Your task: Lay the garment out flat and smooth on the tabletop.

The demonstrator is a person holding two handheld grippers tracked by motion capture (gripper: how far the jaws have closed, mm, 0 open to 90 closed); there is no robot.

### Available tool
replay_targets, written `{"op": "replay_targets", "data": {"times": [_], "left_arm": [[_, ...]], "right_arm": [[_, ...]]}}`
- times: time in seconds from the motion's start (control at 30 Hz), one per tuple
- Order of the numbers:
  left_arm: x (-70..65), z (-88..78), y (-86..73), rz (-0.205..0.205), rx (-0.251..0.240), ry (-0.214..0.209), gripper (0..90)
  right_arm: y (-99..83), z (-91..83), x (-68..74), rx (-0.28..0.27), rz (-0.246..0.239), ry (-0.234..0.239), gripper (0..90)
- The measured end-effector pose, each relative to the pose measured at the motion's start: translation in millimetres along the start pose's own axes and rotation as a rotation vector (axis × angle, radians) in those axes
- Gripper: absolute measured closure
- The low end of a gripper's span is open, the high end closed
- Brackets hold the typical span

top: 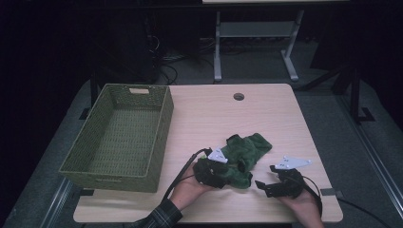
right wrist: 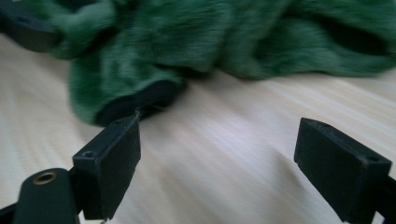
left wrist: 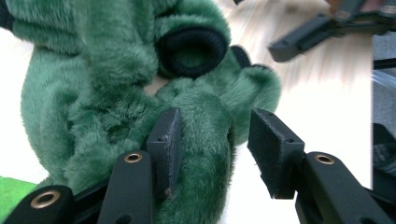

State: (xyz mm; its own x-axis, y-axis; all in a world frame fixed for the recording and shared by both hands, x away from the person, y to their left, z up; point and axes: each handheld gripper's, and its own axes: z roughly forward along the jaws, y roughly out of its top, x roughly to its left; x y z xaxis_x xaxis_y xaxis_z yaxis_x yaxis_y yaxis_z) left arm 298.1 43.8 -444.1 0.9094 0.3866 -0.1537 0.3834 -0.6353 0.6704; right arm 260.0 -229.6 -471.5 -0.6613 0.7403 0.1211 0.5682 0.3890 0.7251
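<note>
**Green fleece garment at near edge, both grippers alongside**

Item 1 – table (top: 266, 118): light wood top w/ a round cable hole (top: 238, 96) near its far edge. Dark room beyond; legs of a second desk on the floor at the far side.

Item 2 – woven basket (top: 81, 156): green, rectangular, on the left part of the table, handle slot in its far wall. Nothing seen inside.

Item 3 – green fleece garment (top: 244, 153): fuzzy, crumpled, black-trimmed cuffs, lying on the table at near centre, right of the basket and well apart from it. In the left gripper view one black ribbed cuff (left wrist: 190, 50) faced the camera.

Item 4 – left gripper (top: 214, 172): at the garment's near-left end, held by the person's left hand (top: 190, 190), plaid sleeve at the bottom edge. In the left gripper view its jaws stood partly apart w/ a fold of the fleece (left wrist: 205, 140) between them; one pad touched the pile, the other had a gap beside it. Not clamped.

Item 5 – right gripper (top: 268, 187): just right of the garment, near edge, held by the right hand (top: 304, 204). In the right gripper view jaws were spread wide over bare tabletop, nothing between them; a black-trimmed edge (right wrist: 135, 102) of the fleece lay just beyond one pad, contact unclear.
</note>
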Motion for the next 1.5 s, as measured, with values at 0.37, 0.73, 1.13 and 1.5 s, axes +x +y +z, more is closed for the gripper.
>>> {"op": "replay_targets", "data": {"times": [0.37, 0.73, 1.13, 1.5], "left_arm": [[5.8, 10.0, -4.4, 0.001, 0.022, 0.036, 69.0], [9.9, 2.1, -0.7, -0.026, -0.019, -0.001, 77.8], [8.1, -26.7, 8.6, -0.05, -0.11, -0.04, 79.3], [19.5, -54.5, -1.0, -0.09, -0.146, -0.007, 80.5]], "right_arm": [[6.0, 19.2, 30.0, 0.022, -0.065, 0.069, 21.1], [7.6, 18.0, 32.1, -0.042, -0.086, 0.053, 62.4], [9.1, 0.5, 20.7, -0.079, -0.076, 0.046, 78.2], [4.6, -21.9, 3.0, -0.097, -0.057, -0.019, 78.2]]}}
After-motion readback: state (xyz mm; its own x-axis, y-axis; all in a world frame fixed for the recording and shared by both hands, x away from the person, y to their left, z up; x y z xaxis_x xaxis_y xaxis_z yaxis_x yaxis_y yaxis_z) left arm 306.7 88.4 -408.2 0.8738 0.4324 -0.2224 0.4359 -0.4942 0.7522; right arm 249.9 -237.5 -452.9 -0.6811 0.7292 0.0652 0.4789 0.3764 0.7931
